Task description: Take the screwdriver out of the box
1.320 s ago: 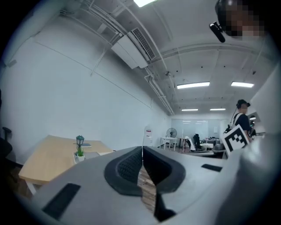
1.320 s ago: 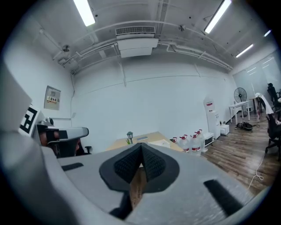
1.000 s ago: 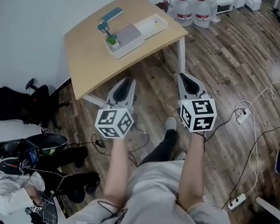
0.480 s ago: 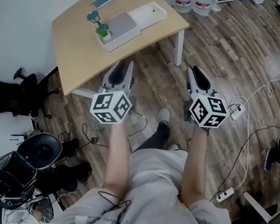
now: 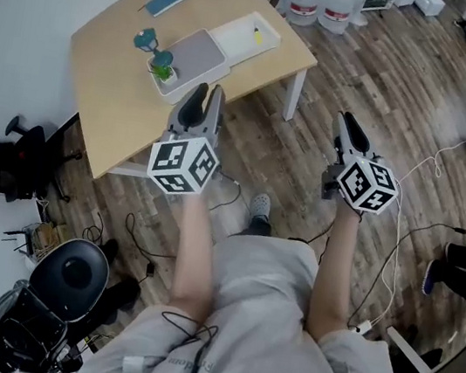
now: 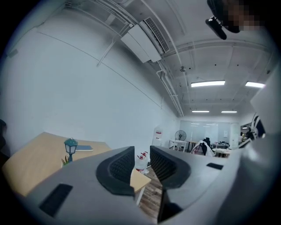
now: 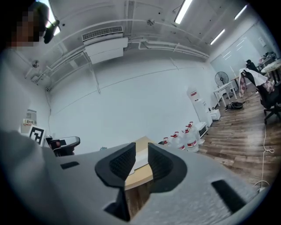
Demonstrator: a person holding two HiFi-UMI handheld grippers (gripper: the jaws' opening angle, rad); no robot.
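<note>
You have nothing done yet: the screwdriver (image 5: 258,37), seemingly that yellow speck, lies in the flat white box (image 5: 238,47) near the far corner of the pale wooden table (image 5: 116,91). Your left gripper (image 5: 207,90) is at the table's near edge and your right gripper (image 5: 345,119) is off its right side. Their ribbed black jaws have just been opening and stand wide, empty.

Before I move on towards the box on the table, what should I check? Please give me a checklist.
1. Left gripper jaws apart, empty, just been opening: ok.
2. Right gripper jaws apart, empty, just been opening: ok.
3. Box lies open on table: ok.
4. Screwdriver seen in box: cannot tell; only a small yellow spot shows.
5. Grippers at the box: not ok; both are short of it.
</note>
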